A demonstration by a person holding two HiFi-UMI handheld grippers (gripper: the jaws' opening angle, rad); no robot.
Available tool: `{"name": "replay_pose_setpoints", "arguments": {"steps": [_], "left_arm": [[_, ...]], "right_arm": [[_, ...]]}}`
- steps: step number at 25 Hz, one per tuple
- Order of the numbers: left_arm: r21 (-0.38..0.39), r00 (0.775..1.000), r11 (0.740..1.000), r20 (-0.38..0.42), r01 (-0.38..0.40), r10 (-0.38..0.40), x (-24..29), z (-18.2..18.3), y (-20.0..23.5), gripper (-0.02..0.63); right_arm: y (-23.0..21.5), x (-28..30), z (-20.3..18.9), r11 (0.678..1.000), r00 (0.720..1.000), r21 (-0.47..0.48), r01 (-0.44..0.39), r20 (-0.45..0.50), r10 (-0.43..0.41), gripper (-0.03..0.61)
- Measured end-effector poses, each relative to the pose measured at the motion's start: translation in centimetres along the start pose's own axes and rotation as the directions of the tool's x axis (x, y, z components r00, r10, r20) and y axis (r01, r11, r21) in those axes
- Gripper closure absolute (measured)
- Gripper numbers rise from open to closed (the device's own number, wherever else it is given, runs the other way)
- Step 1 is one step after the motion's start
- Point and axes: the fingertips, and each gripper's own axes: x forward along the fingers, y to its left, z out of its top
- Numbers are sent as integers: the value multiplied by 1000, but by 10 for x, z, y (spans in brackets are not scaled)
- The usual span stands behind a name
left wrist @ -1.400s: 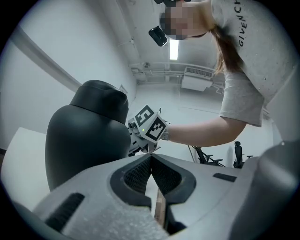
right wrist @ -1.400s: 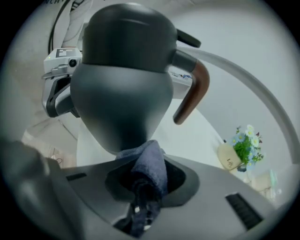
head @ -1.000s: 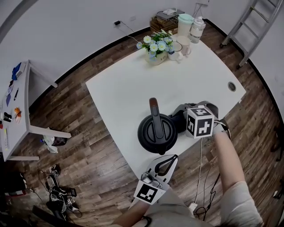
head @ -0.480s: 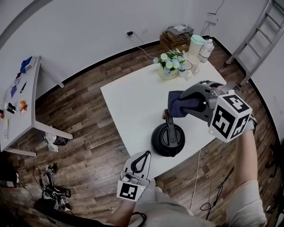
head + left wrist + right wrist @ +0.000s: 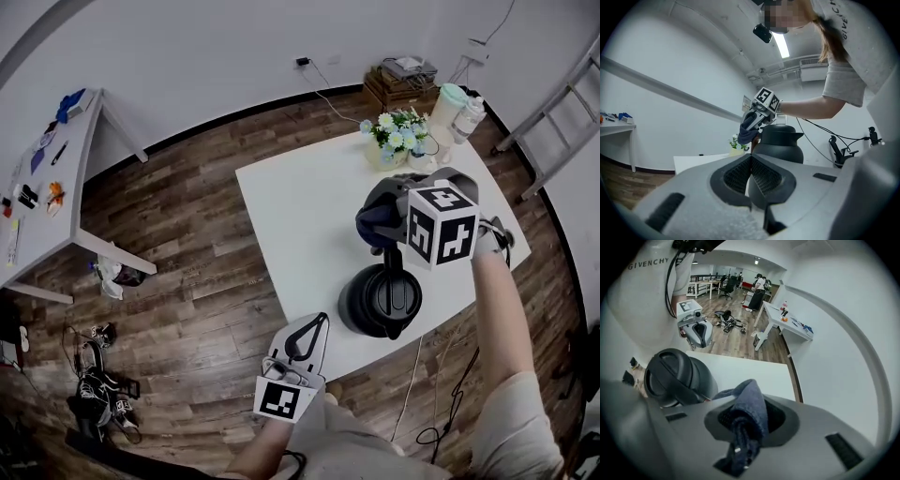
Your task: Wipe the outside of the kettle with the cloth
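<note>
The person's T-shirt (image 5: 641, 291) bears the printed word GIVENCHY, partly readable in the left gripper view too

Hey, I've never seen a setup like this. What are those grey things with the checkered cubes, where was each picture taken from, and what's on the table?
There is no robot here. A person holds a hand-held grasping tool in each hand, and the cubes are parts of those tools. The top-down picture comes from a camera on the person's head. The other two come from cameras riding on each tool, looking along its jaws. On the white table stands a black kettle, with a pot of flowers at the far corner. The right tool is shut on a dark blue cloth, held by the kettle's handle; I can't tell if they touch. The left tool is shut and empty, near the table's front edge.
</note>
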Motion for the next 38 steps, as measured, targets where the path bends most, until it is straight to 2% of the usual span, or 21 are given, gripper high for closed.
{"name": "replay_pose_setpoints", "arguments": {"steps": [3,5,7,9,12,14,19,24,27,29,31,33,35,37,38], "left_arm": [[7,1000,1000,-7,-7,7,5,-4,8,607],[7,1000,1000,7,-11,11,9,-2,13,607],[-5,1000,1000,21,-21,21,12,2,18,607],[2,999,1000,31,-28,28,17,8,22,607],[36,999,999,42,-29,28,27,14,25,607],[52,999,998,40,-28,26,32,12,25,607],[65,999,997,6,-41,41,29,-4,34,607],[81,998,995,-23,-64,66,11,-19,38,607],[77,996,994,-23,-79,81,2,-23,42,607],[63,995,994,-26,-92,94,-3,-24,46,607],[49,994,993,-26,-107,109,-8,-24,52,607],[50,993,992,-24,-115,116,-11,-23,55,607],[47,992,991,-19,-122,123,-13,-21,56,607],[43,992,991,-17,-127,128,-16,-17,56,607],[46,992,991,-18,-126,127,-17,-14,56,607]], "right_arm": [[-5,6,9,998,1000,-54,10,-4,-11,511],[-6,0,23,996,1000,-94,0,31,3,511],[1,-10,42,988,995,-140,-60,70,71,511],[14,-17,58,970,981,-183,-162,78,179,511],[41,-13,75,918,935,-215,-333,46,350,511],[57,0,80,883,905,-228,-410,18,425,511],[81,42,87,794,824,-231,-562,-78,561,511],[105,79,76,709,727,-164,-686,-174,664,511],[120,98,72,676,694,-163,-719,-218,686,511],[122,107,82,677,708,-208,-706,-210,674,511],[116,106,97,705,748,-256,-661,-158,644,511],[101,93,104,766,803,-253,-591,-89,590,511],[83,71,105,844,870,-232,-483,-15,494,511],[61,41,105,927,944,-207,-312,46,328,511],[52,23,105,958,972,-194,-209,65,225,511]]}}
